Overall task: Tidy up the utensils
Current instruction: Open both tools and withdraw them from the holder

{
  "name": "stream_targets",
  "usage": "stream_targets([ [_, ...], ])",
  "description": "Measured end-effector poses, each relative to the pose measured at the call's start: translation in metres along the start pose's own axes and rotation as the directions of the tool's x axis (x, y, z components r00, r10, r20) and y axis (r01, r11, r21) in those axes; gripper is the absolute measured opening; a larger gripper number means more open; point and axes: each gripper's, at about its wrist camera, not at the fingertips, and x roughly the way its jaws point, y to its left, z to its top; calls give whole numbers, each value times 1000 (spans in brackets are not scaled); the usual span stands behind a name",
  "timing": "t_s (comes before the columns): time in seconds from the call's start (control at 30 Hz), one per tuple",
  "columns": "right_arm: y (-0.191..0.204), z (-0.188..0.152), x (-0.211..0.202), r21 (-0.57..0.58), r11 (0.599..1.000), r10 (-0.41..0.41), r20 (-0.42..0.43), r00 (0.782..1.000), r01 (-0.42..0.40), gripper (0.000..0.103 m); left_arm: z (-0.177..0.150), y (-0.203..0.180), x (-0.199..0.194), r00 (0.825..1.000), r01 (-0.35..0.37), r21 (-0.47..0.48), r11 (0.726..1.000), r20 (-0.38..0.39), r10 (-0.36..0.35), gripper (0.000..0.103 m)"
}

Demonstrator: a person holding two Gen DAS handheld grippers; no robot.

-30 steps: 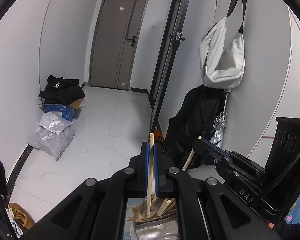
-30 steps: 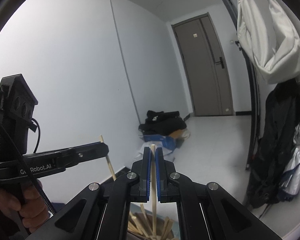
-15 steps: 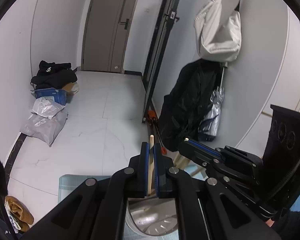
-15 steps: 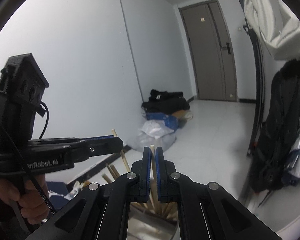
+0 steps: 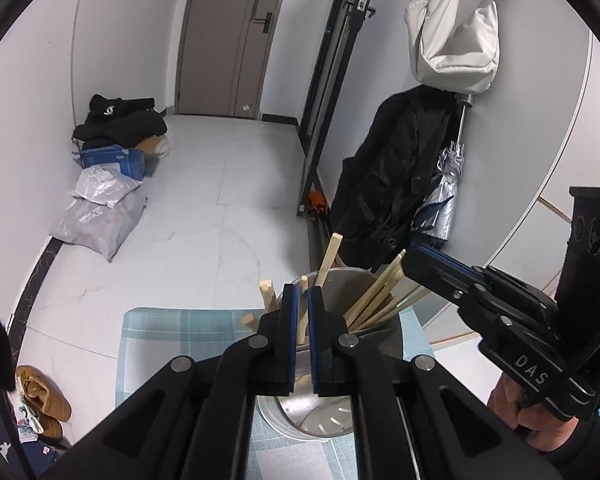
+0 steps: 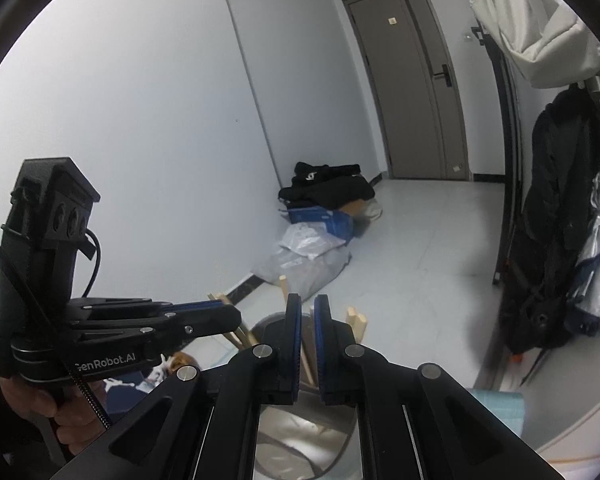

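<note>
Both grippers have come down since the earlier frames: chopstick tips that stood clear above the metal holder (image 5: pixel 374 280) now sit low, shafts inside it.

Left gripper (image 5: pixel 303 296): jaws pressed onto one chopstick (image 5: pixel 303 308), which runs down between the pads into the holder.
Right gripper (image 6: pixel 308 306): jaws just starting to part; pale chopstick (image 6: pixel 309 350) between the pads, lower end in the holder. Cannot tell whether the pads have let go of it.

Holder stands on the checked cloth (image 5: pixel 188 328), near its far right corner. Several more chopsticks (image 5: pixel 374 294) already lean against the holder's far rim, fanned to the right.

Judgement, step in hand: drop both sticks into the holder. Open each pair of jaws only once the stick's foot rests on the holder floor, then lift straight back along the stick so the pads do not drag it out or tip the holder.

In the way: leaning sticks crowd the right gripper's side; the two grippers work close together over one rim.

Beyond: parcels (image 5: pixel 100 216) and dark clothing (image 5: pixel 120 120) on the floor by the wall, coat (image 5: pixel 396 176) and white bag (image 5: pixel 452 36) hung at right, door (image 5: pixel 236 36) at the far end.
</note>
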Motion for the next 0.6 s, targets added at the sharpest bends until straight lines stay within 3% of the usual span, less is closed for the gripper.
stream_targets([
  [0.13,2,2,-16,29,1000,3,24,1000,-4,11,-1,-3,-12,999,-39,-18,999,12,39,6],
  [0.2,0,0,-24,45,999,-4,36,999,2,16,-3,-1,-20,996,-80,-39,996,35,82,13],
  [0.33,2,-4,-41,62,998,-27,48,998,24,23,-8,5,-35,990,-122,-100,987,63,129,37],
  [0.5,12,-7,-65,62,997,-48,66,997,44,30,-12,1,-57,981,-150,-123,981,108,163,44],
  [0.6,19,-9,-79,61,997,-54,79,995,49,34,-14,-7,-73,973,-161,-116,980,146,177,57],
])
